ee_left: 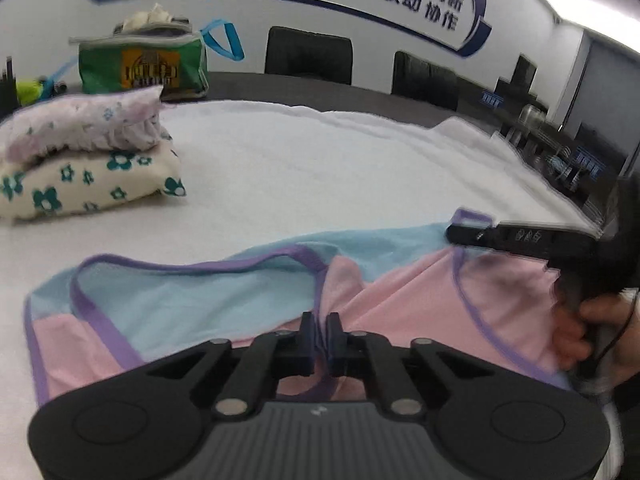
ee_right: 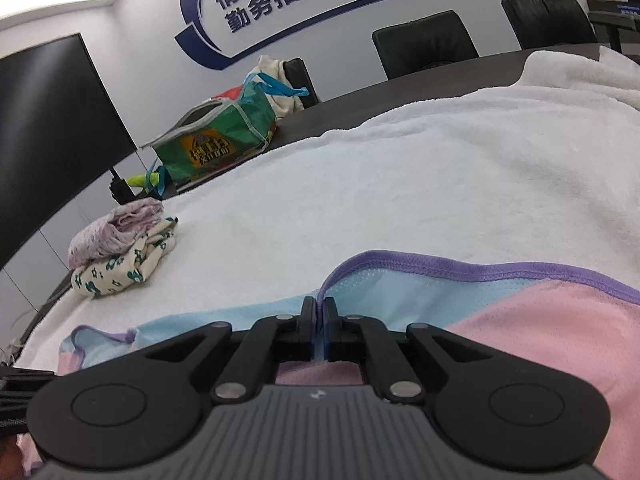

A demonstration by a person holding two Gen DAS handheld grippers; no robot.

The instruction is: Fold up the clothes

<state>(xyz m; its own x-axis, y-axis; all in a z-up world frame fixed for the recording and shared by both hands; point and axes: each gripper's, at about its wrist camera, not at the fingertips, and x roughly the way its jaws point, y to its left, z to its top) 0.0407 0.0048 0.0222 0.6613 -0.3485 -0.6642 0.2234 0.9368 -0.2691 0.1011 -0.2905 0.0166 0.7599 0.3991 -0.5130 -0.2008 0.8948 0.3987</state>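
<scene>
1. The table [ee_right: 420, 72] under a white towel [ee_left: 320, 168] carries the pink-and-blue garment [ee_left: 400, 300], lying spread near the front edge, its long axis running left to right across both views and its purple-trimmed neckline facing the far side.
2. A folded pile [ee_left: 80, 160] sits well apart on the left.
3. The left hand-held gripper [ee_left: 319, 330] and right hand-held gripper [ee_right: 319, 312] are each pinched closed on purple trim; judging by that, lift evenly, keep the fabric taut, and lay edges aligned.
</scene>
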